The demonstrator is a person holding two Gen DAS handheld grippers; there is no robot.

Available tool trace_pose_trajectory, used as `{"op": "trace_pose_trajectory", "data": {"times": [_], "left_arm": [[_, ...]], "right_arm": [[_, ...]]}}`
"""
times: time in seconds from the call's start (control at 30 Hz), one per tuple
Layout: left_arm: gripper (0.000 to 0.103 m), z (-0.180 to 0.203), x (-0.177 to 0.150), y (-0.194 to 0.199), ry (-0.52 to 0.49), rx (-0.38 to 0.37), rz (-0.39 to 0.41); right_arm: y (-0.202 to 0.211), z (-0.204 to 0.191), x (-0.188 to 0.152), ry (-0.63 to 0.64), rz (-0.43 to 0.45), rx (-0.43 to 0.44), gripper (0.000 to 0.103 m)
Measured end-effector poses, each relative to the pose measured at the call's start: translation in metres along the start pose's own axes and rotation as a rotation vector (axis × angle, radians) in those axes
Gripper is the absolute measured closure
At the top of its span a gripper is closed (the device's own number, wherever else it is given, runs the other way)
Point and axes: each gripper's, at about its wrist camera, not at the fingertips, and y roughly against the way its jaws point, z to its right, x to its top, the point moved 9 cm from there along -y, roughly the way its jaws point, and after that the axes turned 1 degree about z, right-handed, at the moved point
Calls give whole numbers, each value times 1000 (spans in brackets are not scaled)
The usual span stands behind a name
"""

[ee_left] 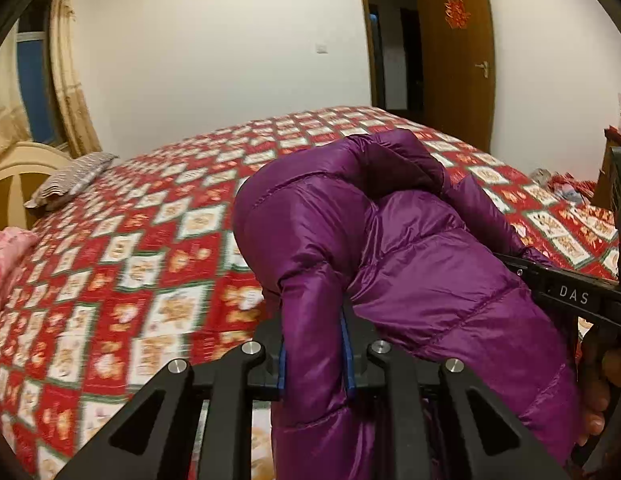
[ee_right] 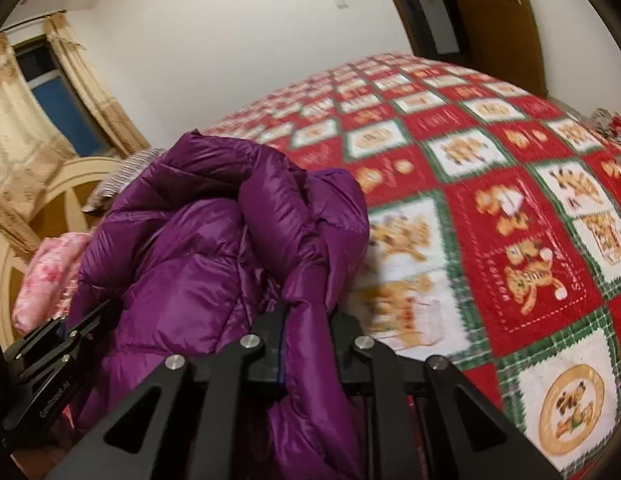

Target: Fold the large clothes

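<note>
Presently: one purple down jacket (ee_left: 410, 248), bunched and held aloft above the bed (ee_left: 122, 240). Left tool (ee_left: 314, 348) clenched on a puffy fold; right tool (ee_right: 306, 340) likewise clamped on another fold, the two grips near each other. Bedspread red-and-white patchwork; pillow (ee_left: 70, 180) at the far end. Step judged: carrying the garment to be laid out. Next move calls for spreading the grips apart and lowering the jacket flat.

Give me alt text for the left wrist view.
The left tongs are shut on a fold of a purple puffer jacket bunched above a red patterned bedspread. The right tongs grip it alongside.
</note>
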Motion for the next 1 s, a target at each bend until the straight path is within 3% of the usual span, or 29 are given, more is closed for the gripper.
{"op": "trace_pose_trajectory", "data": {"times": [0.43, 1.0], "left_arm": [[85, -94, -21, 77, 90, 150, 39], [85, -165, -74, 100, 197, 238, -10]], "right_arm": [[-5, -125, -12, 142, -46, 173, 86], [-41, -197, -52, 264, -156, 246, 86]]}}
